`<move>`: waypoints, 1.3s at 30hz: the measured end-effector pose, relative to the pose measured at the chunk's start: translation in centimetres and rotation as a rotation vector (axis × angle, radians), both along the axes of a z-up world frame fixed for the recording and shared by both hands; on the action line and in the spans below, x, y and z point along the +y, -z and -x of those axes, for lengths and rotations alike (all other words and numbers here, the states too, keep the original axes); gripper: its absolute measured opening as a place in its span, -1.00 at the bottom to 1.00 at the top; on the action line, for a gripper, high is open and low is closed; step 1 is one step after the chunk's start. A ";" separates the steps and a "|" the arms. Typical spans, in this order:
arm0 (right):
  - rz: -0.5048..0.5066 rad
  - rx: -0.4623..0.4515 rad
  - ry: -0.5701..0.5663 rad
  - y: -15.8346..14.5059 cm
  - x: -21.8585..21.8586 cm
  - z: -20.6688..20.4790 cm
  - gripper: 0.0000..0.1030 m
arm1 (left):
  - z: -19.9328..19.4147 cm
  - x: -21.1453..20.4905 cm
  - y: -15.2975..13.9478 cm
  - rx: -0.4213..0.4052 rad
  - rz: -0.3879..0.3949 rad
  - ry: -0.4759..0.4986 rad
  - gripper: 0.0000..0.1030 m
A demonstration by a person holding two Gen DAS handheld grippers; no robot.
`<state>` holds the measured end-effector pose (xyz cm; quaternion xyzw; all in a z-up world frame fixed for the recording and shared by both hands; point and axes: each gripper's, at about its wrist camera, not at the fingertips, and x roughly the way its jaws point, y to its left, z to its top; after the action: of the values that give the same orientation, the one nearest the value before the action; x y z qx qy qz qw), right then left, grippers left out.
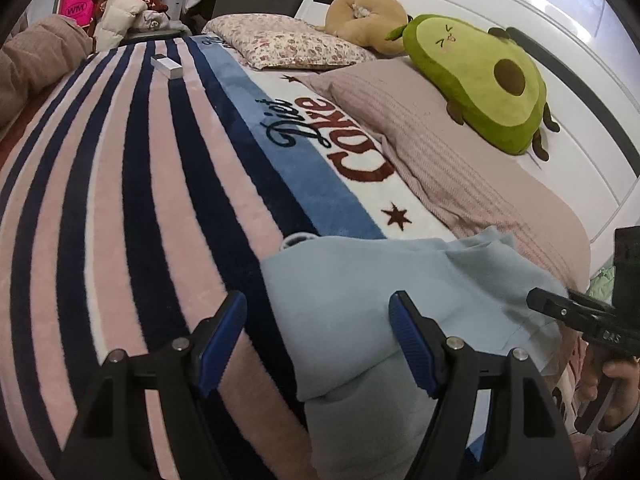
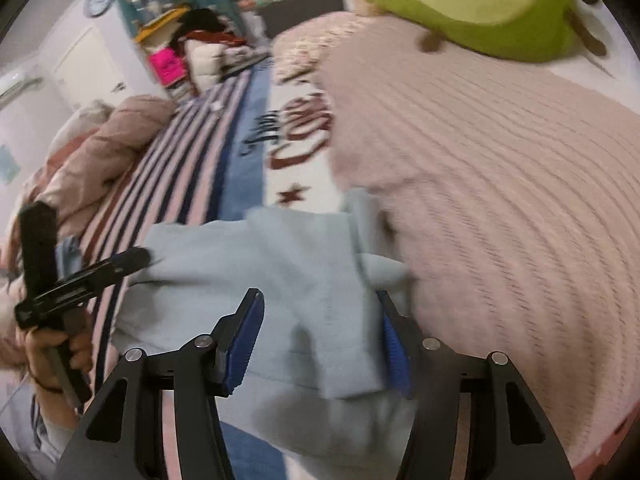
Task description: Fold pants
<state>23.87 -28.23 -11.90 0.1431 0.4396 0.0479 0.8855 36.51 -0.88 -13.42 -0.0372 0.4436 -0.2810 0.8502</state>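
Nearest the cameras, the light blue pants (image 1: 360, 292) lie bunched on the near part of a bed, resting partly on a striped blanket (image 1: 132, 184) with navy and pink bands and partly against a ribbed pink cover (image 1: 452, 152) to the right. The left gripper (image 1: 318, 336) hangs over the pants' left edge with its blue pads well apart, closed on nothing. The right gripper (image 2: 320, 340) stands partly open with a fold of the cloth between its pads; its right pad touches the fabric, though a firm hold cannot be told through the blur. Farther off, a green avocado plush (image 1: 480, 80) sits on the pink cover, with a floral pillow (image 1: 288, 42) and a tan plush (image 1: 366, 14) beyond.
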 end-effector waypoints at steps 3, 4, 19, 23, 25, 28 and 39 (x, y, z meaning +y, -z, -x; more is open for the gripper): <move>0.020 -0.044 -0.072 -0.6 1.7 -0.4 -0.16 | 0.0 -0.1 0.2 -0.001 -0.008 0.001 0.36; 0.020 -0.053 -0.086 -0.7 2.0 -0.6 -0.16 | -0.1 -0.2 0.2 0.001 -0.008 0.000 0.36; 0.226 -0.105 -0.045 -1.9 2.0 -0.7 -0.86 | -0.2 0.2 0.4 0.005 -0.009 -0.018 0.36; 0.334 -0.129 0.068 -3.1 -0.2 0.2 -0.86 | -0.3 0.2 0.4 0.007 -0.008 -0.016 0.36; 0.317 -0.067 0.087 -2.2 -1.3 0.1 -0.86 | -0.3 0.2 0.5 0.009 -0.014 -0.018 0.36; 0.181 0.002 0.080 -1.2 -2.8 0.2 -0.81 | -0.3 0.3 0.3 0.004 -0.014 -0.019 0.36; 0.127 0.072 0.014 0.2 -1.5 0.0 -0.08 | -0.3 0.2 0.5 0.027 -0.003 0.005 0.36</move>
<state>23.88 -29.72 -12.08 0.0913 0.4724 0.0087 0.8766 36.80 -0.65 -13.90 -0.0386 0.4555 -0.2822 0.8434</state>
